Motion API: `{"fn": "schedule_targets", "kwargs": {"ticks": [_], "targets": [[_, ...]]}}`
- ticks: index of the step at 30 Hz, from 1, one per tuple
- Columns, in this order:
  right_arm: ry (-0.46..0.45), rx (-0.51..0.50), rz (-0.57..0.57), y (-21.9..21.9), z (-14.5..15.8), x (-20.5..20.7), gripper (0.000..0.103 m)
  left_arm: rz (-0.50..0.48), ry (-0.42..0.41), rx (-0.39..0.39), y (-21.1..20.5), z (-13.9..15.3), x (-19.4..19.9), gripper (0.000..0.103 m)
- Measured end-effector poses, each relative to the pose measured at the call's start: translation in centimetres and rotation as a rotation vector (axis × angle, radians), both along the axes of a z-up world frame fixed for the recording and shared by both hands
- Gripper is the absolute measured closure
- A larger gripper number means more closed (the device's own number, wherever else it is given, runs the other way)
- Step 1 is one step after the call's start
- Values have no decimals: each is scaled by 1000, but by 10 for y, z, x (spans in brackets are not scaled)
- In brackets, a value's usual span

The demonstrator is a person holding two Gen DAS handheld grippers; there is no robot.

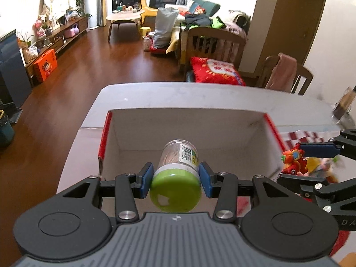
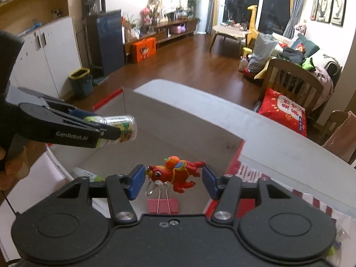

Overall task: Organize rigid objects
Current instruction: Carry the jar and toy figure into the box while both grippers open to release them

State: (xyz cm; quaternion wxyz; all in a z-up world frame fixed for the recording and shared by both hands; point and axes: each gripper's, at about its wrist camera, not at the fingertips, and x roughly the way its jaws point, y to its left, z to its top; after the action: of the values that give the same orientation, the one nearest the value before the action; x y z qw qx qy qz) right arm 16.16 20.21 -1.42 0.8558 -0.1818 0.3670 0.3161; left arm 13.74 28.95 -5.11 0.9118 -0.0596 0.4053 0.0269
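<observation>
Your left gripper [image 1: 176,176] clamps a green-lidded clear jar [image 1: 176,173] at lower centre, held over the open cardboard box [image 1: 187,122]. Your right gripper [image 2: 173,179] pinches a red toy dragon [image 2: 175,173] at lower centre, above a pink binder clip [image 2: 163,204]. Beyond, the box sits on the white bench [image 1: 178,93].

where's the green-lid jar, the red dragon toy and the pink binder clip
green-lid jar [image 1: 175,192], left wrist view, on the green lid
red dragon toy [image 2: 175,174], right wrist view, on its body
pink binder clip [image 2: 163,205], right wrist view, on the pink body
</observation>
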Motion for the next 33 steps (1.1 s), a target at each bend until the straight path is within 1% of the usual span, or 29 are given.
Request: {"fn": "schedule_targets", "kwargs": {"ticks": [2, 8, 13, 16, 18, 20, 27, 28, 31, 33], "targets": [[9, -16, 3, 9, -9, 4, 48, 2, 16, 11, 4, -10, 6, 59], [53, -56, 6, 29, -36, 17, 48, 2, 62, 11, 12, -35, 26, 59], [74, -95, 19, 41, -52, 24, 48, -13, 94, 6, 12, -47, 38, 59], [92, -125, 24, 49, -61, 27, 48, -29, 129, 5, 10, -55, 44, 59], [111, -152, 24, 53, -67, 28, 48, -30, 158, -5, 13, -59, 47, 59], [135, -173, 25, 56, -72, 30, 50, -30, 189, -19, 15, -61, 50, 59], [190, -207, 28, 59, -77, 31, 50, -37, 256, -33, 17, -66, 51, 59], [188, -205, 30, 59, -77, 30, 49, -37, 262, -36, 17, -66, 51, 59], [183, -199, 40, 59, -73, 29, 38, -30, 271, -39, 19, -64, 51, 59], [177, -187, 45, 57, -70, 27, 38, -24, 261, -46, 20, -62, 49, 59]]}}
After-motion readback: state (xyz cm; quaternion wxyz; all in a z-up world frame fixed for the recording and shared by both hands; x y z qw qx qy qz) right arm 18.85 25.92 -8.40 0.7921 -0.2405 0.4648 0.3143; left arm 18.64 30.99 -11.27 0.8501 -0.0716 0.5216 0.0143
